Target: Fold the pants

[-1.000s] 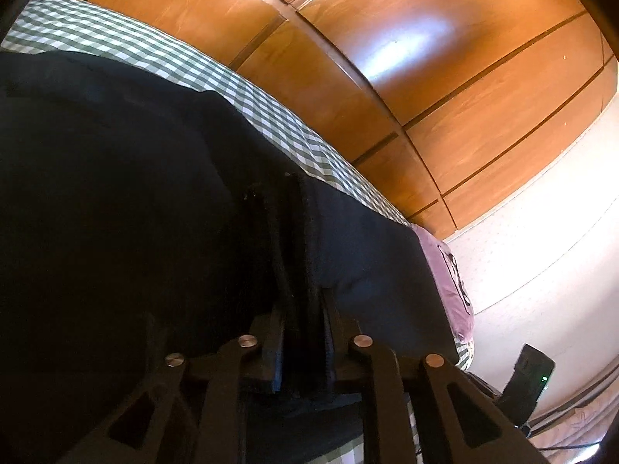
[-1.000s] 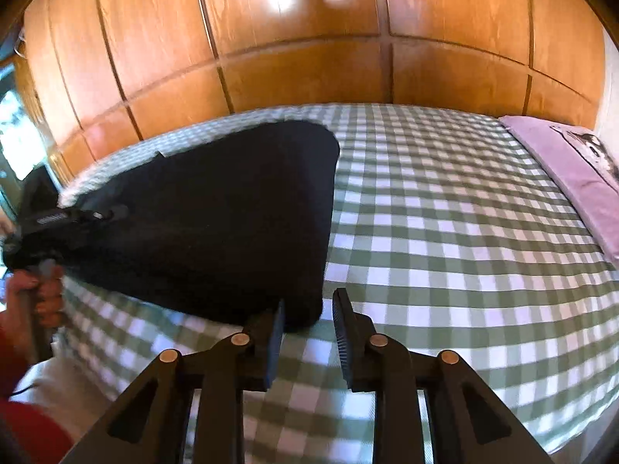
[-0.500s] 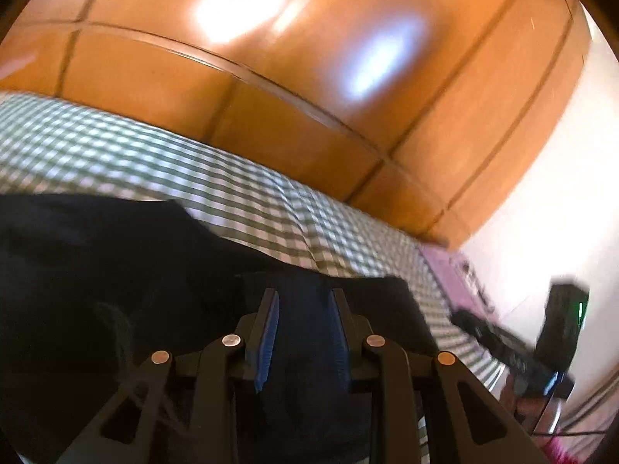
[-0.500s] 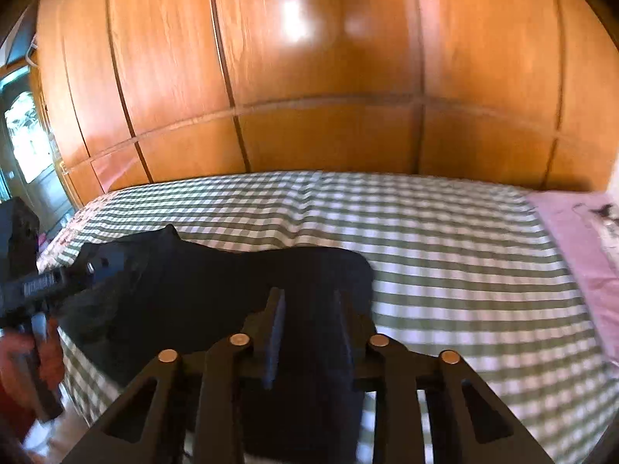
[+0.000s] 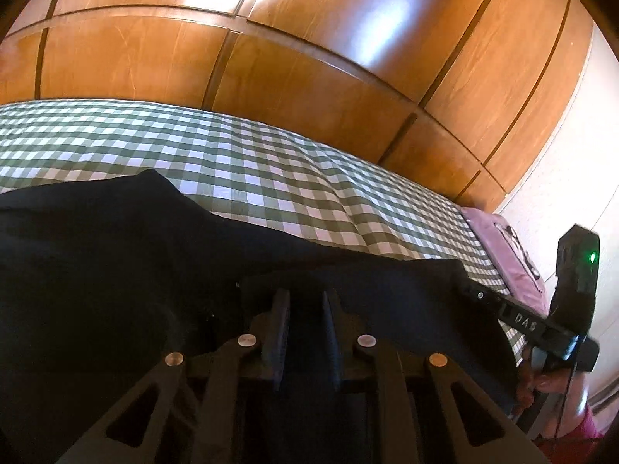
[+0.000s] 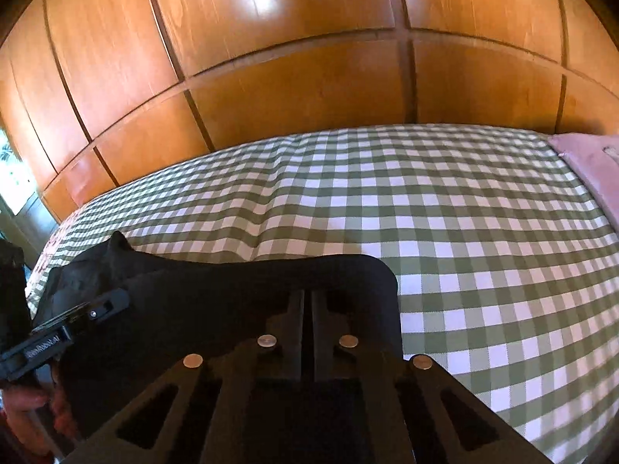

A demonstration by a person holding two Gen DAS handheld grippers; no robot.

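Black pants [image 5: 116,270] lie on the near part of a green checked bed [image 5: 271,162]. My left gripper [image 5: 305,305] sits low over a folded edge of them, its jaws closing with dark cloth between the pads. In the right wrist view the pants [image 6: 212,301] end in a rounded corner, and my right gripper [image 6: 307,301] is shut there with its fingers pressed together on the cloth. Each view shows the other gripper at the pants' edge: the right gripper [image 5: 462,282] at the right, the left gripper [image 6: 116,301] at the left.
Checked bedding [image 6: 464,232] stretches back to a wooden panelled wardrobe [image 5: 309,58]. A purple pillow [image 5: 503,239] lies at the bed's right end, next to a white wall. A person's hand [image 5: 541,379] holds the right tool; another hand [image 6: 27,406] holds the left.
The right gripper came in from beside the pants onto their right corner and shut. The left gripper opened, shifted along the pants while rolling level, and is narrower again on the cloth.
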